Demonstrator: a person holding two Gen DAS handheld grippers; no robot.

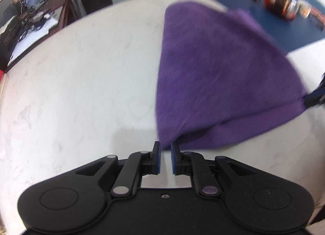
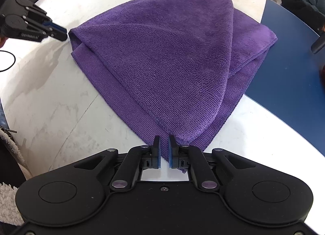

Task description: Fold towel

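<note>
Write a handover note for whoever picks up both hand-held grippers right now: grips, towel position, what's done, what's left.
Left hand-held gripper: shut on a corner of the purple towel.
Right hand-held gripper: shut on the corner nearest it.
Towel: on the white table, far edge over the blue mat.
Done: upper layer already doubled over.
Left: probably align edges, flatten, release.

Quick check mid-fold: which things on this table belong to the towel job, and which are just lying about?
Part of the job:
- purple microfibre towel, partly folded on the white marble-look table
- left gripper, shut on a towel corner
- right gripper, shut on another corner

Just lying about:
- dark blue mat, partly under the towel
- glass jars on that mat
- thin black ring
</note>
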